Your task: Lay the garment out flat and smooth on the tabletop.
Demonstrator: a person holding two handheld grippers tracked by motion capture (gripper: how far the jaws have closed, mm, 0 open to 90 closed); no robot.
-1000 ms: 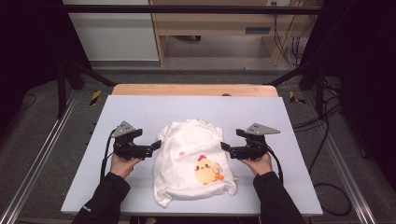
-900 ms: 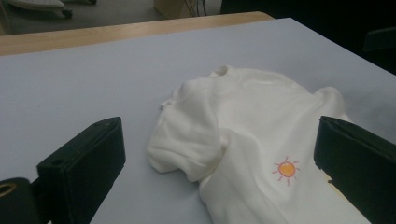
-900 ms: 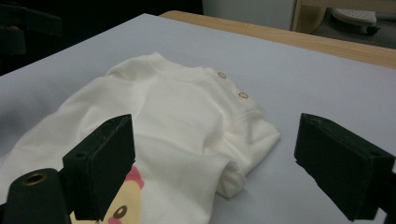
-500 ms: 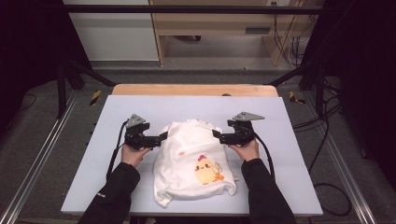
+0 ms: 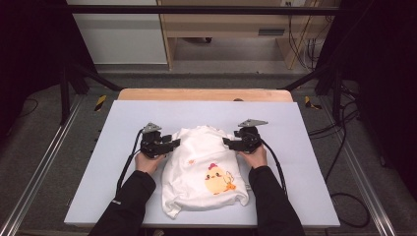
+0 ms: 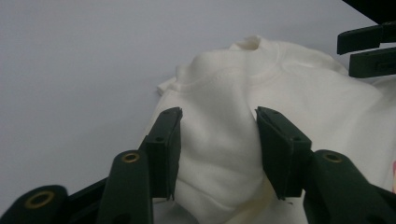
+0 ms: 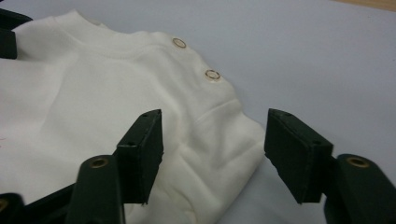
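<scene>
The white shirt [image 5: 206,172] lies on the tabletop [image 5: 305,147]. Left tool [image 6: 217,140] and right tool [image 7: 212,149] have just been closing, half-wide around its shoulders, not yet pinching. Catching one layer could bunch it

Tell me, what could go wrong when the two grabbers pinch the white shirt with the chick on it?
The left gripper has a thick bulge of the shirt between its closing jaws, so it may catch both layers. The right gripper straddles the shoulder edge, its outer jaw over bare table, so its bite may be thin and slip. The snap rings might snag.
</scene>
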